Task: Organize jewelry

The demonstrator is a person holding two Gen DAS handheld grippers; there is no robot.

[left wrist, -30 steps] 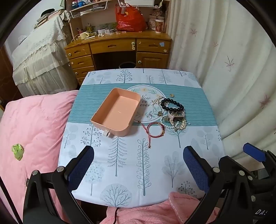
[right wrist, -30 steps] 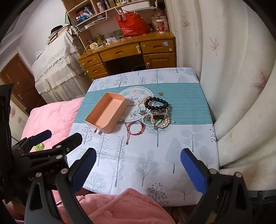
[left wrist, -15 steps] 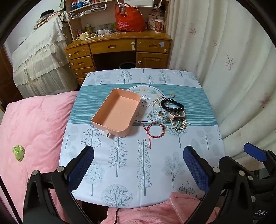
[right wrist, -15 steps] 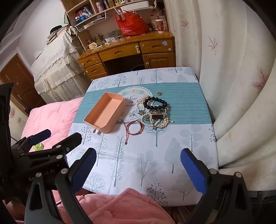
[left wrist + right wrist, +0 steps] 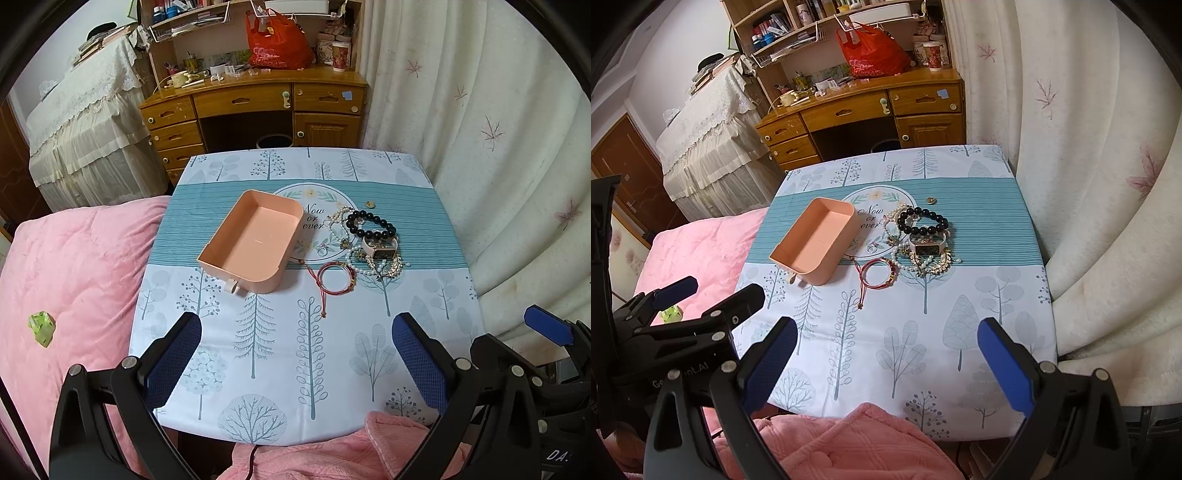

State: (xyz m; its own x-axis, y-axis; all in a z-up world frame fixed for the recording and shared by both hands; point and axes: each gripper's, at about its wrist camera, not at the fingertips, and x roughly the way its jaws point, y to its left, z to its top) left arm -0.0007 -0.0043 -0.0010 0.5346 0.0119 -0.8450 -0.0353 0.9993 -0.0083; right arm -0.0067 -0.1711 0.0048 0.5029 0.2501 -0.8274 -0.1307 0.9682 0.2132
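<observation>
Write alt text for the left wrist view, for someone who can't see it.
An empty pink tray sits on a tree-print tablecloth beside a pile of jewelry: black bead bracelet, pearls, a watch, red cord bracelet. The open left gripper hovers at the near edge.

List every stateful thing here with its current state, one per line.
Pink tray: empty, upright on the table.
Black bead bracelet: outside the tray, on the jewelry pile.
Red cord bracelet: on the cloth beside the tray.
Left gripper: jaws open, empty.
Right gripper: jaws open, empty.
</observation>
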